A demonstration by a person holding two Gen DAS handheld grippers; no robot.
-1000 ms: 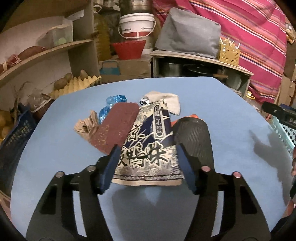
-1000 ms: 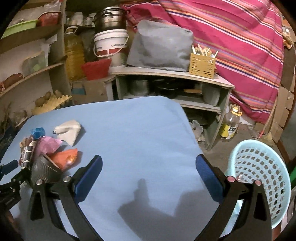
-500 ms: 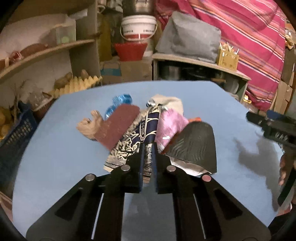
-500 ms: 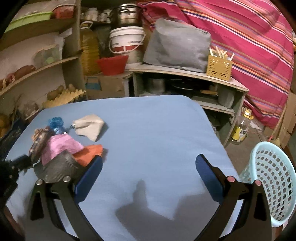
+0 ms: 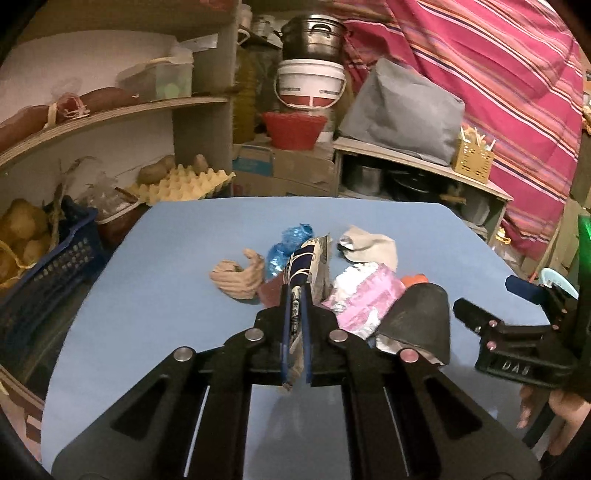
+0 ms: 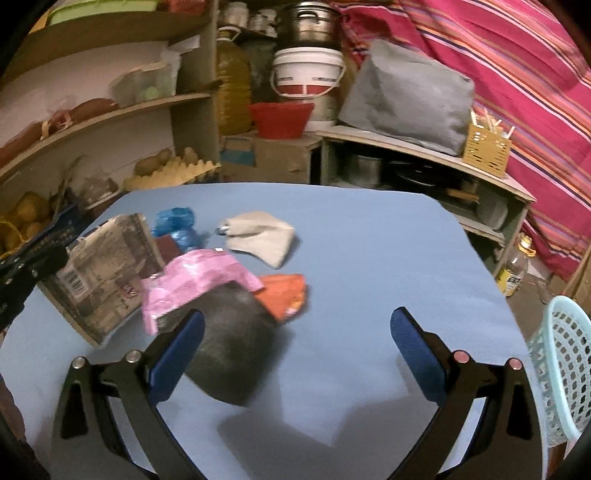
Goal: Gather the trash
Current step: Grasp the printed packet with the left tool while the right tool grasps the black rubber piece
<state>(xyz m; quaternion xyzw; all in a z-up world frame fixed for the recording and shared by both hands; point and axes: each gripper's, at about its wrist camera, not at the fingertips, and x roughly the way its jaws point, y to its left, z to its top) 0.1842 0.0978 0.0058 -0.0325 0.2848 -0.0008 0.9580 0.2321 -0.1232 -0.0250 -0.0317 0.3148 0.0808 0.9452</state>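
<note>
Cluttered home storeroom-kitchen: shelves (image 5: pixel 110 114) of potatoes (image 5: pixel 153 170), egg tray (image 5: pixel 184 182), stacked pots (image 5: pixel 314 33), oil jug (image 6: pixel 232 96).

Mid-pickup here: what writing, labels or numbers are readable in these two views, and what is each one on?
"DAB", roughly, last letter unclear: raised letters on the right tongs body, left wrist view.
Printed wrapper clamped in the left tongs: large characters, folded, unreadable.
Same wrapper's back, right wrist view: fine print, blurred.
White bucket: red band with text, too small.
Bottle on the floor: yellow label, too small.
Cardboard box: blue label, unreadable.
</note>
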